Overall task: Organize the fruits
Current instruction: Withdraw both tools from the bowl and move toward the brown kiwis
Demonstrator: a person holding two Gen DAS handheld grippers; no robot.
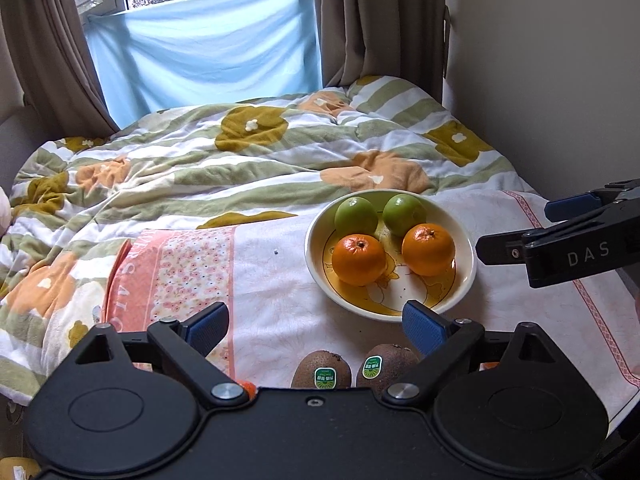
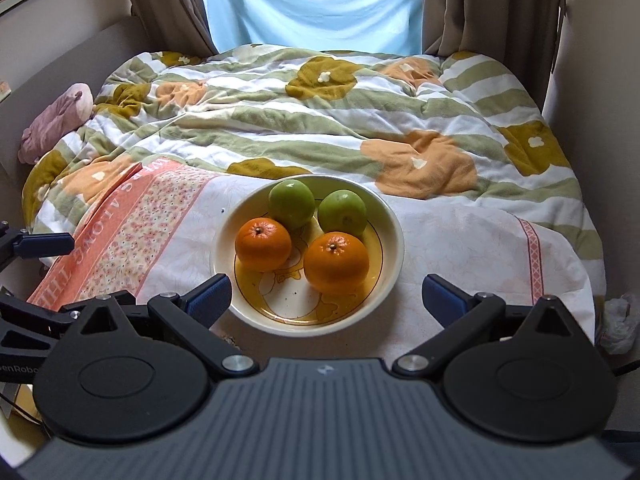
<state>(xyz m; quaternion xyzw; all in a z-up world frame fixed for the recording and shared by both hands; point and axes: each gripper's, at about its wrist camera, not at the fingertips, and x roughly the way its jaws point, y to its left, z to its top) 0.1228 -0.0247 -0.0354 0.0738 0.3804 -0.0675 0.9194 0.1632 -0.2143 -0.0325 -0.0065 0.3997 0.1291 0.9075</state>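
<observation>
A cream bowl (image 1: 468, 280) (image 2: 394, 276) rests on a white cloth on the bed. It holds two green apples (image 1: 356, 214) (image 2: 291, 203) at the back and two oranges (image 1: 359, 259) (image 2: 336, 262) at the front. Two brown kiwis (image 1: 320, 370) with green stickers lie on the cloth just short of the bowl, seen only in the left wrist view. My left gripper (image 1: 316, 330) hangs open above the kiwis, nothing between its blue pads. My right gripper (image 2: 327, 294) is open too, hovering over the bowl's near rim and holding nothing; it also juts in as the right gripper (image 1: 516, 228) beside the bowl.
A flowered green-striped quilt (image 1: 248, 152) (image 2: 320, 112) covers the bed behind the bowl. A pink floral towel (image 1: 172, 272) (image 2: 116, 240) lies left of the bowl. Curtains and a blue sheet hang at the window. A pink plush toy (image 2: 56, 120) sits at the far left. A wall stands on the right.
</observation>
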